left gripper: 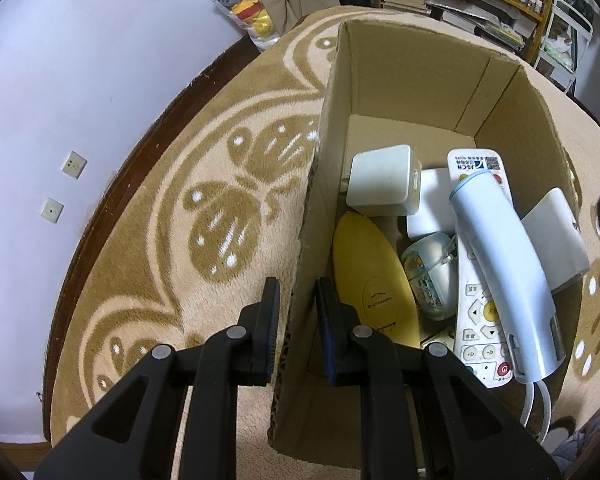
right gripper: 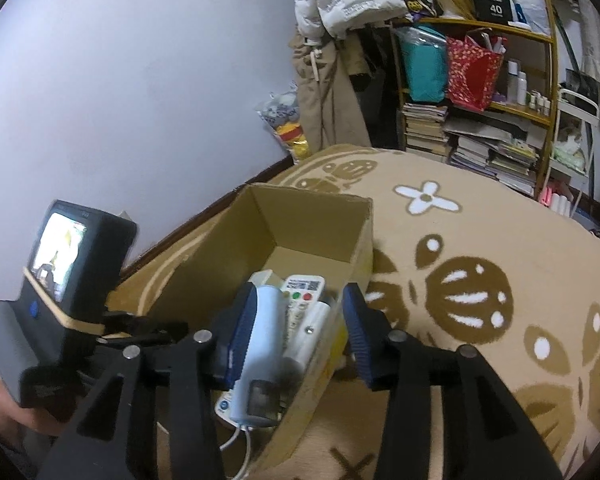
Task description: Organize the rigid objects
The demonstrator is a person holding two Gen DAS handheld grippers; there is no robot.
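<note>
The left hand-held gripper (left gripper: 298, 312) stands astride the left wall of the cardboard box (left gripper: 328, 128), its fingers only a little apart and seemingly pinching it. The right hand-held gripper (right gripper: 296, 332) is wide open above the box's right wall and holds nothing. The box sits on the patterned blanket (left gripper: 180, 184); inside lie a remote control (left gripper: 476, 312), a pale blue device (left gripper: 504, 264), a white cube charger (left gripper: 382, 180) and a yellow oval (left gripper: 370, 276). I think the box is nearly filled; it is better to keep the wall steady and lower the next item slowly.
</note>
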